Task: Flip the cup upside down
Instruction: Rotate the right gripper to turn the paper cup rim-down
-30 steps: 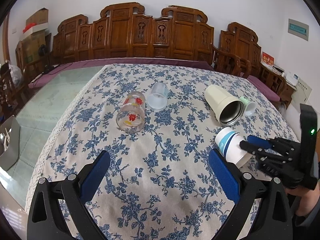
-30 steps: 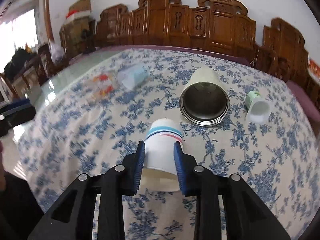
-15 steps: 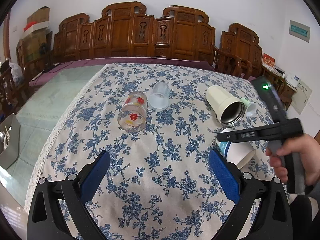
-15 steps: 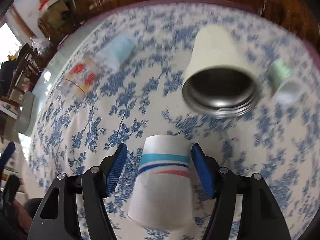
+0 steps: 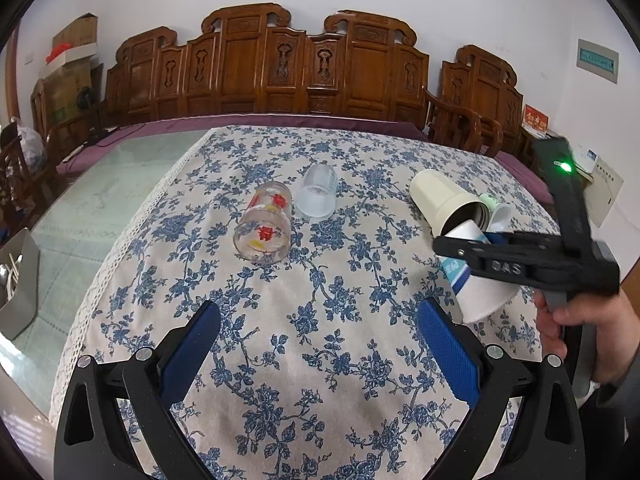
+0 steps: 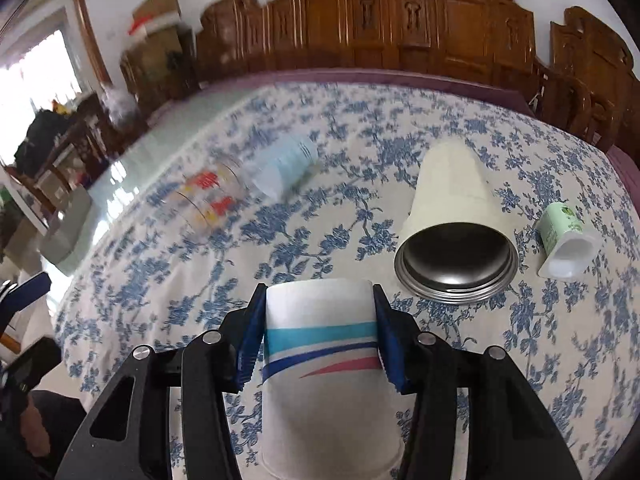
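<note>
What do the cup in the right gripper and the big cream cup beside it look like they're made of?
The striped cup, clamped in the right gripper, looks like matte white paper: thin wall, printed teal, blue and pink bands. The cream cup, lying on its side on the tablecloth, looks like steel inside: dark, shiny lining and ringed metal rim. Its matte cream outside could be paint or plastic.

Both views share tablecloth (image 5: 320,280) (angled down).

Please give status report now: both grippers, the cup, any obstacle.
Right gripper shut on paper cup, base up, rim low. Left gripper open, holding nothing. Steel-lined tumbler lies beyond the cup, apart from it.
</note>
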Available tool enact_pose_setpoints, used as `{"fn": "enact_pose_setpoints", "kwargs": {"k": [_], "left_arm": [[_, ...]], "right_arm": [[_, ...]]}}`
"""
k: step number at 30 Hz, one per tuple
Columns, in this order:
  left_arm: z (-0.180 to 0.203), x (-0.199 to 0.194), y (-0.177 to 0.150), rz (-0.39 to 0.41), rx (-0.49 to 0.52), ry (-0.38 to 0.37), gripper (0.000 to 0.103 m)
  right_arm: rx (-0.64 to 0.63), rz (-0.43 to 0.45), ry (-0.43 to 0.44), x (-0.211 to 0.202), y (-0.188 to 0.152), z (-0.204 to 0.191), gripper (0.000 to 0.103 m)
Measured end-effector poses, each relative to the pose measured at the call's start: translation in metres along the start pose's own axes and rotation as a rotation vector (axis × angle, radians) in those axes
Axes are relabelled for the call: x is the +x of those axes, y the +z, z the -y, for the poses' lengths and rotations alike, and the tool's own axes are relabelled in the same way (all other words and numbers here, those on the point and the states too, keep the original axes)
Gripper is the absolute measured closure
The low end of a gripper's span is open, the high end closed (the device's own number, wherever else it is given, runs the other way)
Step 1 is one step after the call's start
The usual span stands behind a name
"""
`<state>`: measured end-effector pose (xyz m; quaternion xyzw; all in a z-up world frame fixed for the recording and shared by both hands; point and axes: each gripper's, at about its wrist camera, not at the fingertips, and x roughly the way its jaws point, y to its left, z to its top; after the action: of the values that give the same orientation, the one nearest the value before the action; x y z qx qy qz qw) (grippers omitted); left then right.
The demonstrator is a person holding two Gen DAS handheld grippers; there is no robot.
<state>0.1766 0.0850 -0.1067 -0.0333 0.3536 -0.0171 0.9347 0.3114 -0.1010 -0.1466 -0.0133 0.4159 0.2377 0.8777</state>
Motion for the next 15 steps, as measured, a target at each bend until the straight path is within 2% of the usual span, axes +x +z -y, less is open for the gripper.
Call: {"fn": "enact_pose_setpoints", "kwargs": {"k": [2, 10, 15], "left_arm": [[0.0, 0.0, 0.0, 0.0, 0.0, 0.001, 0.008], [0.002, 0.001, 0.0, -0.005, 0.008, 0.007, 0.008], [0.003, 0.0, -0.001, 0.0, 0.008, 0.007, 0.008]], "right_arm": [[-0.003, 0.041, 0.005, -0.005, -0.005, 0.003, 0.05], [-0.04, 0.095, -0.025, -0.019, -0.016, 0.002, 0.05], [-0.047, 0.079, -0.042, -0.023, -0.038, 0.001, 0.047]]}}
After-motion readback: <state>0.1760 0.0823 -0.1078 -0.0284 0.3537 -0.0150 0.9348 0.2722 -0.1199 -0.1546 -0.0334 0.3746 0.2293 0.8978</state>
